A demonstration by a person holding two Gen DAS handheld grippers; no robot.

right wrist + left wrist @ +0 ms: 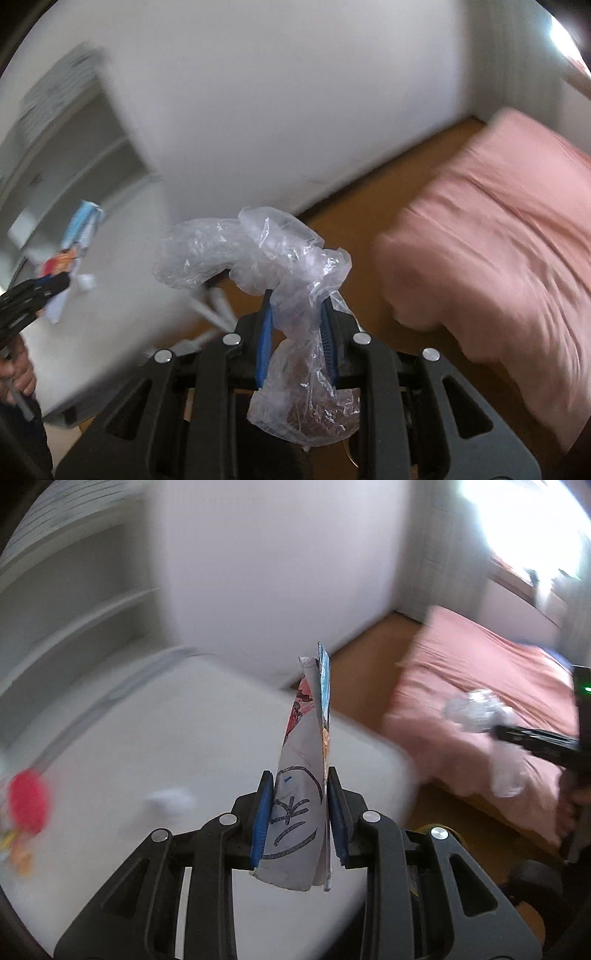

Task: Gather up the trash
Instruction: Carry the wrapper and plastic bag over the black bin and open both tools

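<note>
Left gripper (300, 805) clamped a folded drawing paper (306, 771); right gripper (297, 332) pinched crumpled plastic wrap (258, 254). Carry step, likely; next needed a bin, none visible.

Left gripper (300, 805): 2 blue-padded fingers (260, 819) closed, clamping a folded sheet of paper (308, 760) that sticks up toward 12 o'clock. Right gripper (297, 332): pads (264, 343) closed on a crumpled clear plastic bag (258, 251), bag bulging toward 11 o'clock. In the right wrist view the left gripper enters at 9 o'clock, bare hand (20, 373) on its handle. In the left wrist view the right gripper sits at 3 o'clock, blurred.
</note>
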